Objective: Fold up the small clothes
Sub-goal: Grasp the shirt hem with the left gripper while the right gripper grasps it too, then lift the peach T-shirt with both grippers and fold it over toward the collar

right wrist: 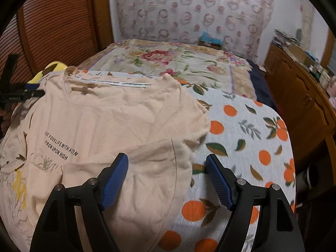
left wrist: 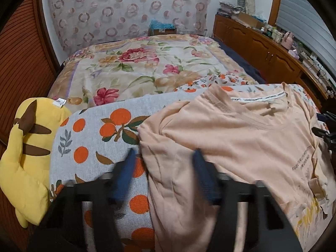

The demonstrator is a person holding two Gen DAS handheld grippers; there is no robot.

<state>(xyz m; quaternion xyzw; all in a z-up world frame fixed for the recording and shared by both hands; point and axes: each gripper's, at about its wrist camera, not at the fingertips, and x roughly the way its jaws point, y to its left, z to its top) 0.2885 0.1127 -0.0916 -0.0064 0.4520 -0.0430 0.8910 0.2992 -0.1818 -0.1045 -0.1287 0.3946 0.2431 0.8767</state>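
T-shirt [right wrist: 109, 126] spread front-up on bed [right wrist: 252, 130], unfolded; folding all remains. Left tongs [left wrist: 163, 157] half-open astride its sleeve edge, grip unclear; right tongs [right wrist: 167, 161] wide, empty.

This is a bedroom in a home. A bed [left wrist: 134, 67] with a flowered quilt fills the middle; behind it hangs a circle-patterned curtain [left wrist: 126, 10], to its right stands a cluttered wooden cabinet [left wrist: 262, 48], and a yellow plush toy [left wrist: 25, 153] lies at its near left corner.
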